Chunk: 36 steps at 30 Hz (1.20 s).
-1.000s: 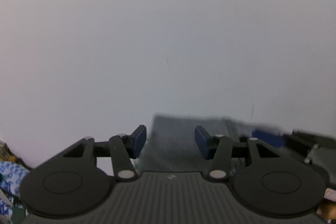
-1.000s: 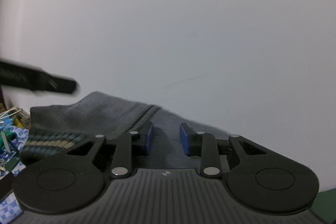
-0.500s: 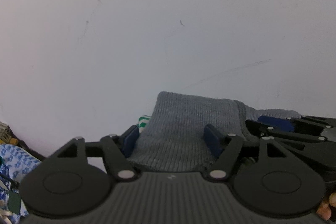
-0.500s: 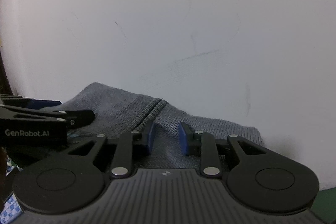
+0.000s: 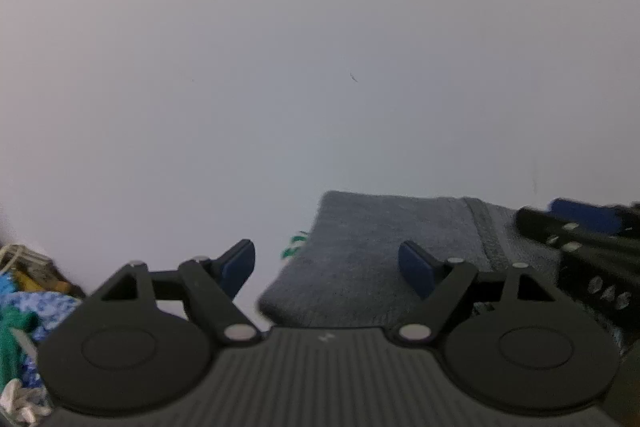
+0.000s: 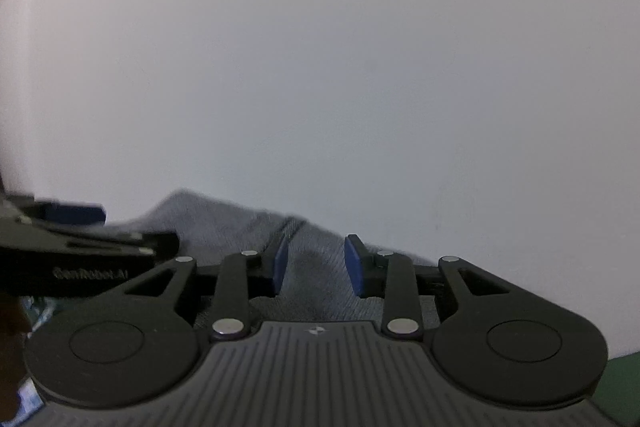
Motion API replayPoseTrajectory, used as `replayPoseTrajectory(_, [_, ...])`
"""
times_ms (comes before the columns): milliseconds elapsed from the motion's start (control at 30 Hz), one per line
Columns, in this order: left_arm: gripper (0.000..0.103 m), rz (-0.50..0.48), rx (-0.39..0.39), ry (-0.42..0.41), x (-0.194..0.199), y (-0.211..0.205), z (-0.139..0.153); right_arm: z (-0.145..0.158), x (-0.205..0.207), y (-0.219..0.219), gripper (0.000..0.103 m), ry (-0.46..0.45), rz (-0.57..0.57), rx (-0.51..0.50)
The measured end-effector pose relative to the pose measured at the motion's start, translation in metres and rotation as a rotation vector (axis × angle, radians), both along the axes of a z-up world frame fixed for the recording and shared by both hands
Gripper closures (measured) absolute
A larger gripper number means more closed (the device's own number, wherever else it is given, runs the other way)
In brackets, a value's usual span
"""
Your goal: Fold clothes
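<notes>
A folded grey knit garment [image 5: 372,259] lies on a white surface [image 5: 280,87]. My left gripper [image 5: 328,265] stands wide open over the garment's left edge; its right finger is above the knit, its left finger above bare surface. Nothing is pinched. In the right wrist view the same garment [image 6: 224,219] shows a ribbed seam running between the fingers. My right gripper [image 6: 316,263] is open with a narrow gap, the fabric lying beneath it. Each gripper appears in the other's view: the right gripper [image 5: 580,239] and the left gripper [image 6: 80,239].
A blue patterned cloth [image 5: 36,307] and a green item [image 5: 10,339] lie at the far left. A small green-and-white piece [image 5: 294,245] peeks out from under the garment's left edge. The white surface stretches ahead of both grippers.
My left gripper's fingers have spread wider and it has shifted left, so the garment now sits toward its right finger. The right gripper's fingers have parted slightly.
</notes>
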<state>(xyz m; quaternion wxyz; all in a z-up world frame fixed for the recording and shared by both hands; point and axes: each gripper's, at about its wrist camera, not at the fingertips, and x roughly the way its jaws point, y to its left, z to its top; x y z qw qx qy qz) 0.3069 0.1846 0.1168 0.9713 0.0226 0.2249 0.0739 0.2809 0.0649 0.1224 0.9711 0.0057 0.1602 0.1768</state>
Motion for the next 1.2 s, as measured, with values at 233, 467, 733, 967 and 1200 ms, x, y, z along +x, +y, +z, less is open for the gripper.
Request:
replayPoseTrajectory(233, [0.007,0.017,0.035,-0.049,-0.036,-0.005,0.019,0.02,-0.031,-0.013,0.045,0.005,-0.056,-0.009])
replayPoseTrajectory(467, [0.002,0.032,-0.019,-0.042,-0.073,-0.005,0.028,0.028,-0.071,-0.027,0.033,0.09,-0.116,0.063])
replayPoseTrajectory(733, [0.001,0.021,0.019,-0.029,-0.124,-0.015,0.02,0.031,-0.102,-0.022,0.023,0.141,-0.172,0.034])
replayPoseTrajectory(967, [0.001,0.022,-0.015,0.006,-0.16,-0.018,0.003,0.006,-0.13,-0.038,0.016,0.158,-0.193,0.039])
replayPoseTrajectory(1200, [0.001,0.037,-0.069,0.05,-0.191,-0.021,-0.027,-0.02,-0.157,-0.054,0.012,0.175,-0.215,0.043])
